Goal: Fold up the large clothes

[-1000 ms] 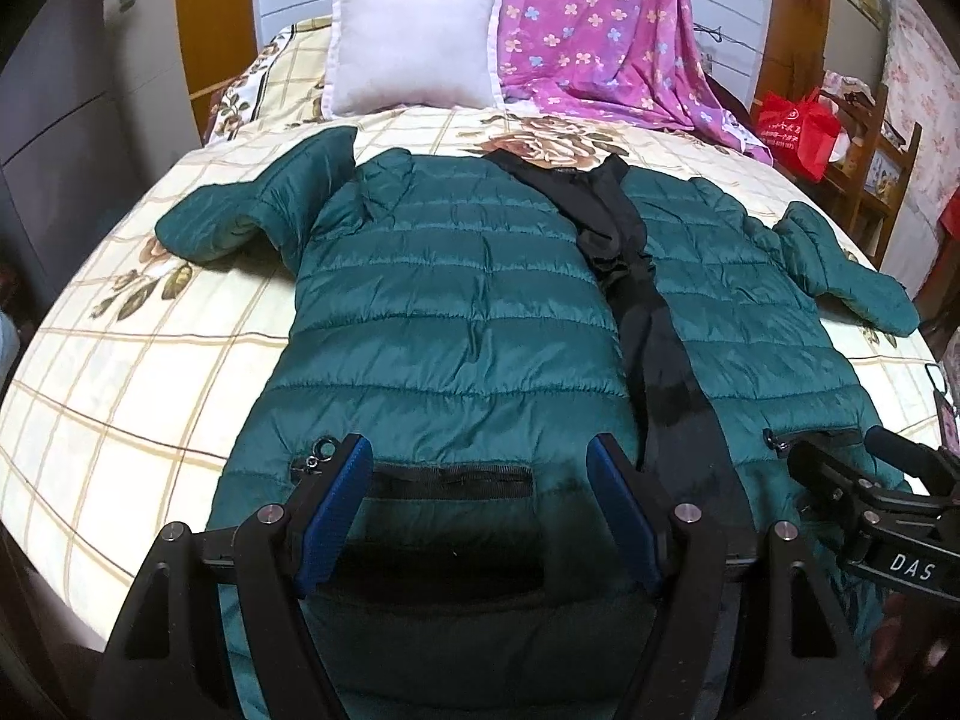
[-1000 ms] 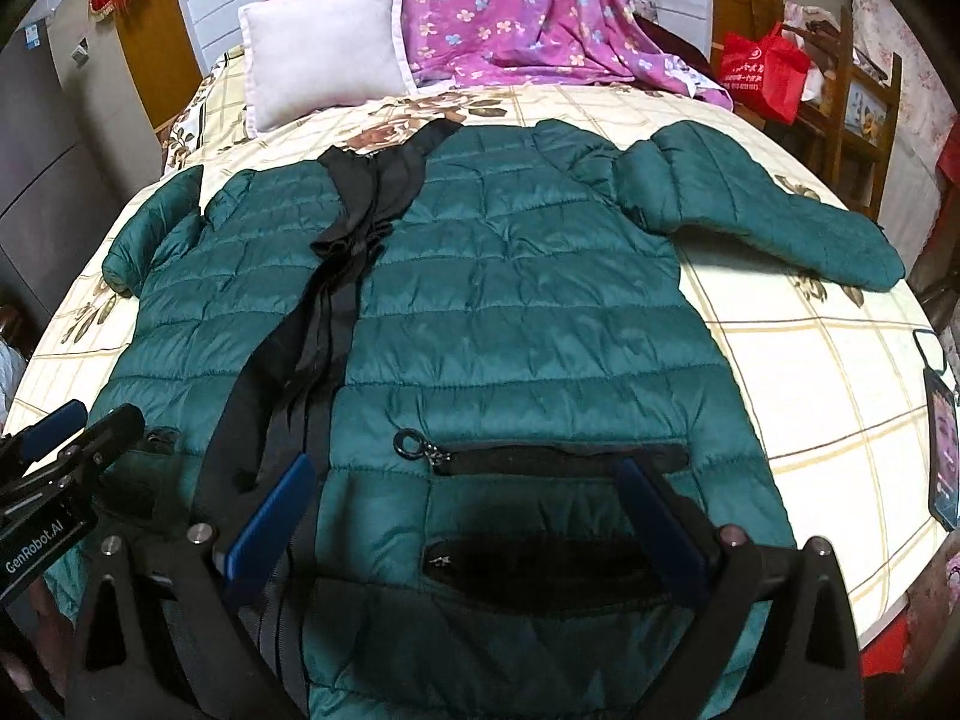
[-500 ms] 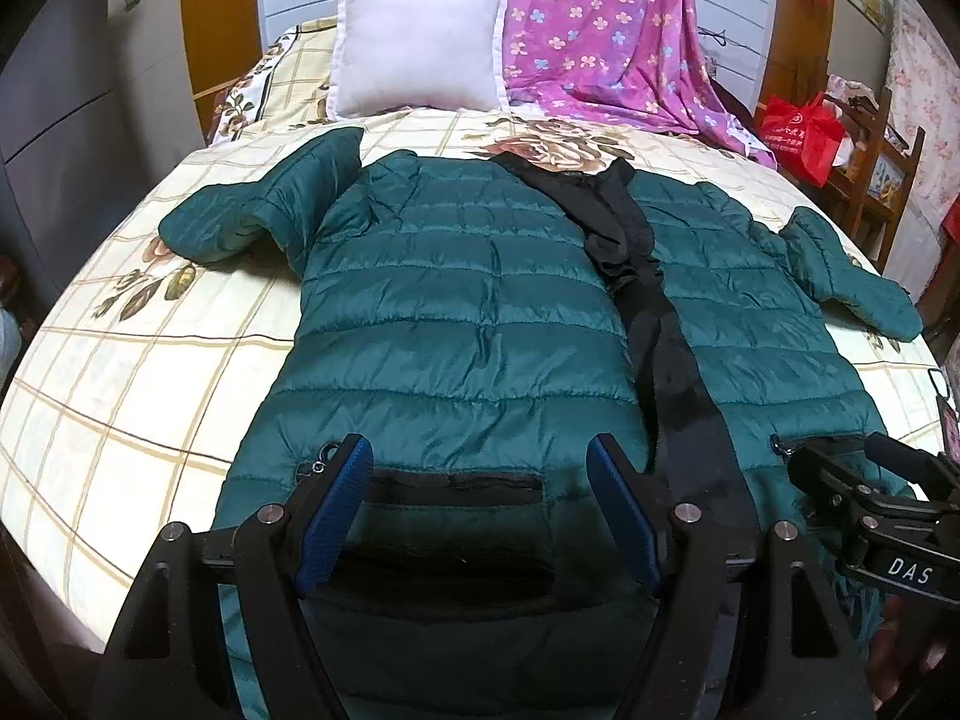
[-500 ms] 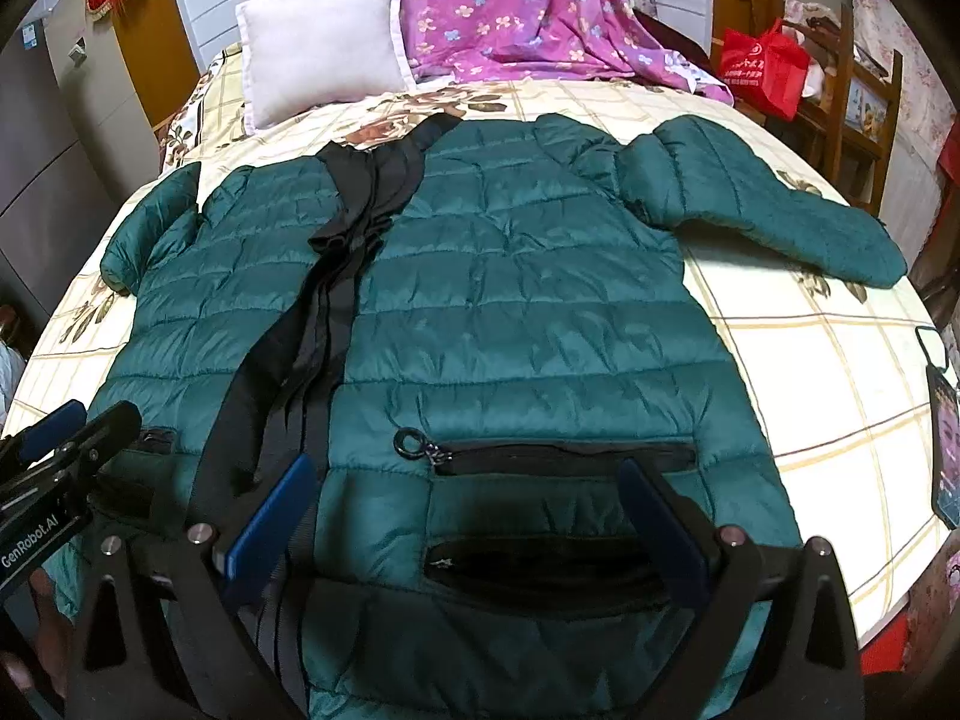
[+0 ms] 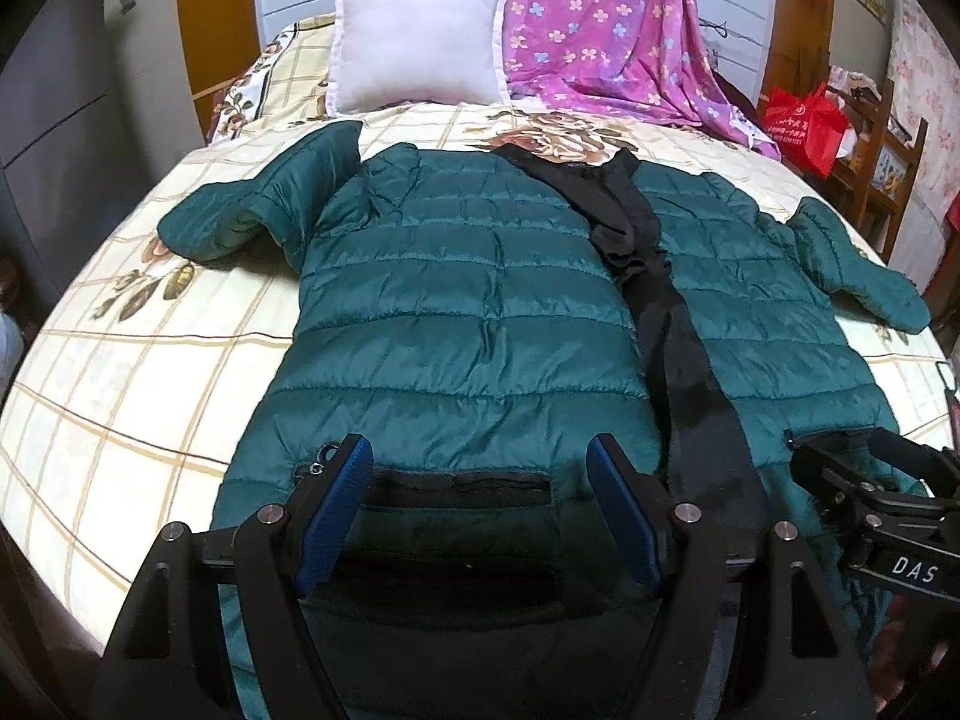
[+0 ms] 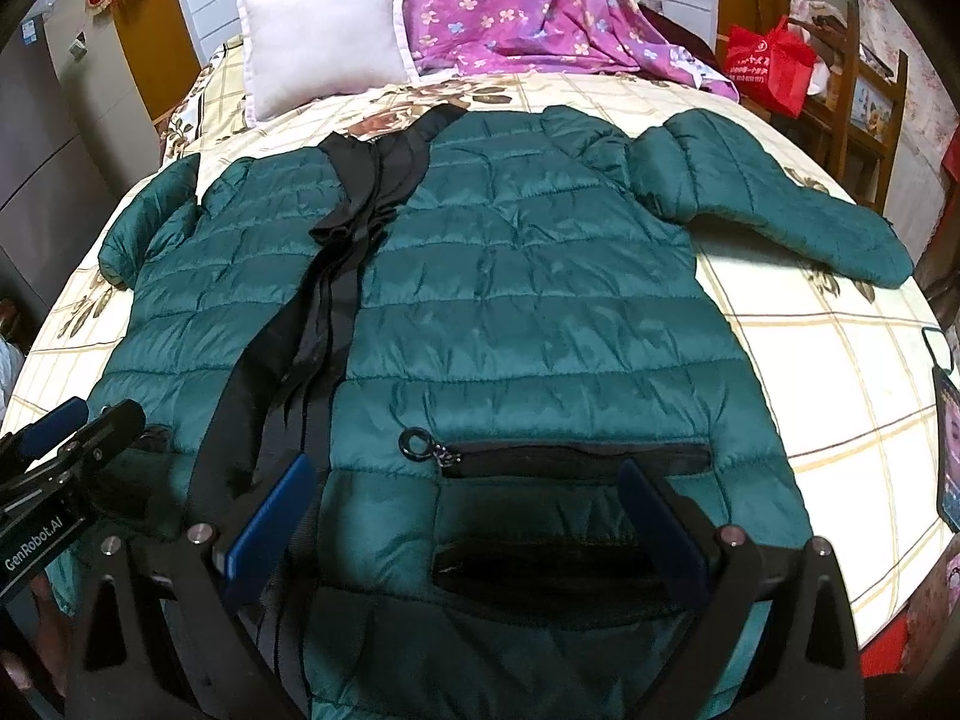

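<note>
Your puffer jacket (image 5: 468, 312) lay flat across the bed (image 5: 138, 372), collar toward the pillow (image 5: 417, 54). A blanket (image 5: 600, 24) hung right of that pillow. Your left gripper (image 5: 480, 498) and right gripper (image 6: 468, 510) hovered side by side over its hem.

"DAS" on right tool (image 5: 912, 567), "GenRobot.AI" on left tool (image 6: 36, 540)
</note>
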Tool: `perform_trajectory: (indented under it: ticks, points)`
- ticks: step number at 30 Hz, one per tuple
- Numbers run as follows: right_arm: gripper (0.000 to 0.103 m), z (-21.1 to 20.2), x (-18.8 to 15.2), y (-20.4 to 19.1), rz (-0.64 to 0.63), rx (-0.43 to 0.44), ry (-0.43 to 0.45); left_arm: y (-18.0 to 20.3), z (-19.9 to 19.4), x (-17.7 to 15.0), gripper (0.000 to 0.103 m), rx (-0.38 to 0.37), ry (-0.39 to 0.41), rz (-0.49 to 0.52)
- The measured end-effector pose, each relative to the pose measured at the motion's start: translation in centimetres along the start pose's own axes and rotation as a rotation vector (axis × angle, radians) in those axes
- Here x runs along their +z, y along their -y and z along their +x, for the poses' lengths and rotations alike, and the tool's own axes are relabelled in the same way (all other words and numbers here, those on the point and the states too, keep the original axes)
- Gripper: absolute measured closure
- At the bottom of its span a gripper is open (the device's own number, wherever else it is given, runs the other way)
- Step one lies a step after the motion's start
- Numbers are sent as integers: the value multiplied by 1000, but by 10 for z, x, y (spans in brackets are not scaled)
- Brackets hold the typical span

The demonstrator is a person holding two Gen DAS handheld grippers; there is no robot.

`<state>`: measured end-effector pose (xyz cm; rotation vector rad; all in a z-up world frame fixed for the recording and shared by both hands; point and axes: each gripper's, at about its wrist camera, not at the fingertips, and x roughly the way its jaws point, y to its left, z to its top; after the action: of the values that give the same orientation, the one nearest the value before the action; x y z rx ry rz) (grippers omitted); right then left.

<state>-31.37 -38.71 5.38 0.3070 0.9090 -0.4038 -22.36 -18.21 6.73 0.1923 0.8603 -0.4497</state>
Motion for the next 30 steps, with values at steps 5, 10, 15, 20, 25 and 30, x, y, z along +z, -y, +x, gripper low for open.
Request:
perform_trajectory:
  ticks: [5, 10, 15, 20, 25, 30]
  points:
    - [1, 2, 2, -2, -8, 0, 3, 0, 0, 0, 65, -21, 5, -5]
    - [1, 3, 6, -6, -20, 1, 8, -2, 5, 0, 65, -29, -4, -8]
    - [1, 5, 11, -10, -30, 0, 11, -1, 8, 0, 65, -26, -3, -4]
    - [1, 10, 19, -16, -51, -3, 11, -4, 11, 3, 65, -31, 0, -11]
    - [1, 14, 27, -24, -79, -4, 14, -10, 15, 8, 65, -35, -2, -30]
    - [1, 22, 36, -33, -98, 32, -8, -15, 18, 12, 65, -38, -2, -51]
